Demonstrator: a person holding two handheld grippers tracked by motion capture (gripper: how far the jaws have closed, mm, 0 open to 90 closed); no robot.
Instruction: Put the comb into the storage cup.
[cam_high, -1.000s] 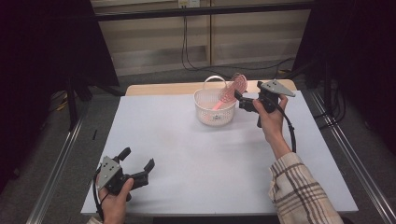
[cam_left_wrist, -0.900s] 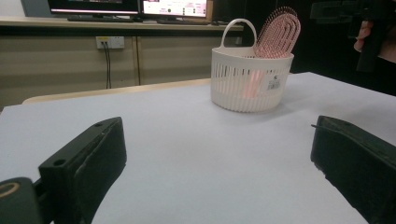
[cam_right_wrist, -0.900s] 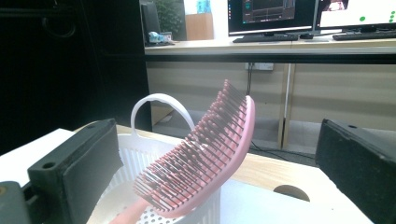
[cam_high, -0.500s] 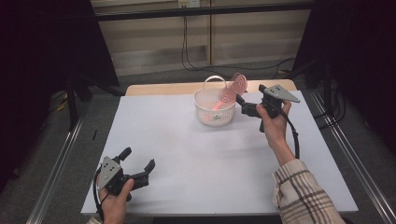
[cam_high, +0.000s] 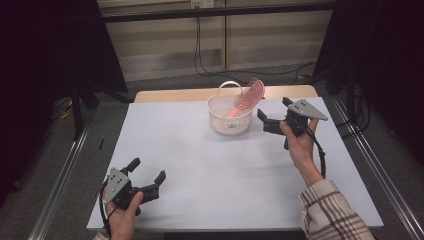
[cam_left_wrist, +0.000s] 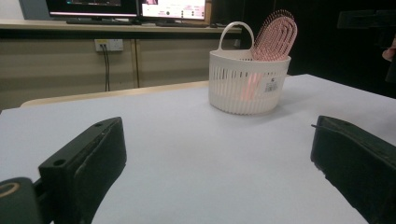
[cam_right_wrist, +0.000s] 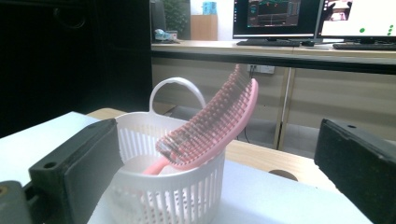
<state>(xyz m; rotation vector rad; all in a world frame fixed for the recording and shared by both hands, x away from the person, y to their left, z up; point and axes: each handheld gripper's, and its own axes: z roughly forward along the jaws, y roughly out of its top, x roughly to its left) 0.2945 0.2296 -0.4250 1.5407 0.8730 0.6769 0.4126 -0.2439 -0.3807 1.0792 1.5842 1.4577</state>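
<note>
A white slatted basket (cam_high: 229, 116) with a loop handle stands at the far middle of the table. A pink hairbrush (cam_high: 248, 96) leans in it, its head sticking up over the right rim and its handle down inside. My right gripper (cam_high: 262, 120) hovers open just right of the basket, held in a hand, with nothing between its jaws. The right gripper view has the basket (cam_right_wrist: 163, 191) and brush (cam_right_wrist: 212, 123) close ahead. My left gripper (cam_high: 148, 171) rests open at the near left corner, far from the basket (cam_left_wrist: 247, 81).
The table (cam_high: 200, 165) has a white top with a wooden strip along its far edge. Metal rails run down both sides. A desk with monitors (cam_right_wrist: 280, 18) stands beyond the table. A cable trails from the right gripper along the forearm.
My right gripper has drawn back to the right, away from the basket, and stands open. The brush stays leaning in the basket. The left gripper has not moved.
</note>
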